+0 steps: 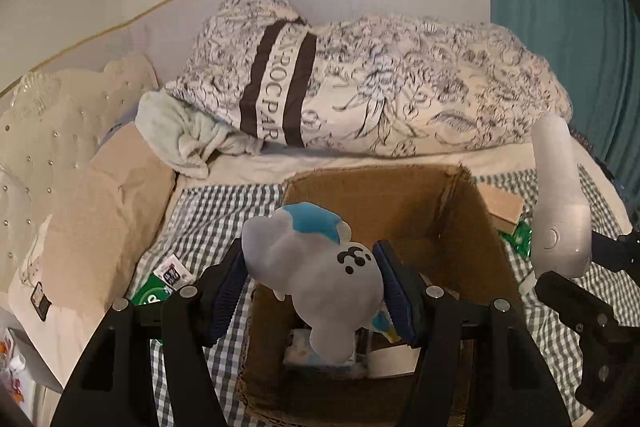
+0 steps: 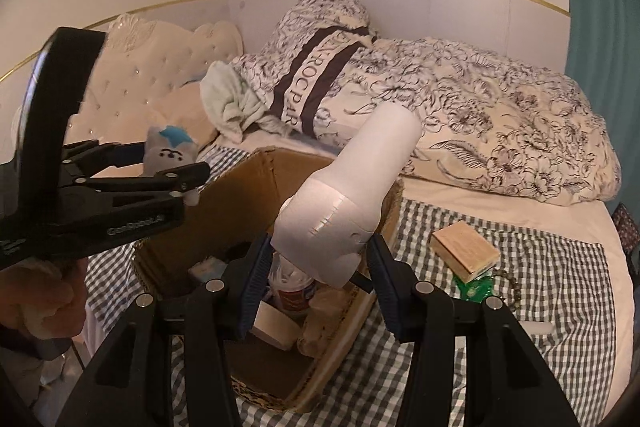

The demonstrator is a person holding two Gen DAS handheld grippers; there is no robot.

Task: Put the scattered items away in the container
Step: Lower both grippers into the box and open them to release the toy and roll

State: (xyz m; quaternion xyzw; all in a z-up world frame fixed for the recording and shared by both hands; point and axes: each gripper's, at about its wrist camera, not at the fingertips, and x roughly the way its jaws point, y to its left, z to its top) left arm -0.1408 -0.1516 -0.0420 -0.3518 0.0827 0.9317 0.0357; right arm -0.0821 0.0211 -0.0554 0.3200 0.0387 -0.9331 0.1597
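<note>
Two matching handheld tools, left tool (image 1: pixel 310 285) and right tool (image 2: pixel 316 285): black plastic linkage arms with round silver pivot screws, ribbed dark-blue finger pads (image 1: pixel 394 285), pale lettering printed along one black arm.

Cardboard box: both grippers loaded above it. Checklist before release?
1. Left gripper grips the plush toy: ok, fingers press both sides.
2. Toy over the cardboard box opening: ok.
3. Right gripper grips the white hair dryer: ok, though only its lower end sits between the fingers.
4. Dryer over the box: ok for the gripped end; the barrel leans out over the far rim.
5. Room inside: cannot tell; a cup and other things already lie at the bottom.
6. Left to tidy: not ok, a small tan box and a green packet remain on the checked sheet.
</note>
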